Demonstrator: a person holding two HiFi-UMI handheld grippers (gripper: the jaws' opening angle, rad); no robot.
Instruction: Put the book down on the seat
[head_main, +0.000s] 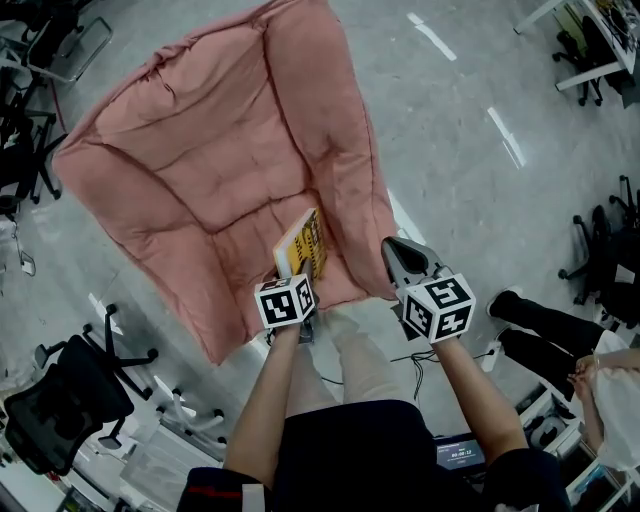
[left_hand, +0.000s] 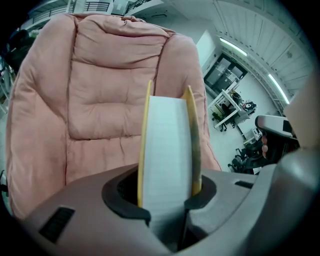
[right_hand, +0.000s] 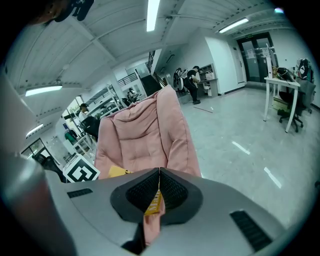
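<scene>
The left gripper (head_main: 298, 276) is clamping its jaws on the lower end of a yellow-covered book (head_main: 303, 246), holding it upright with the white page edges (left_hand: 167, 145) facing the left gripper view. The book is hanging over the near right part of the pink cushioned seat (head_main: 200, 170); whether it is touching the cushion is unclear. The right gripper (head_main: 393, 249) is hovering just right of the book at the seat's right edge, its jaws pressing together on nothing (right_hand: 159, 172).
</scene>
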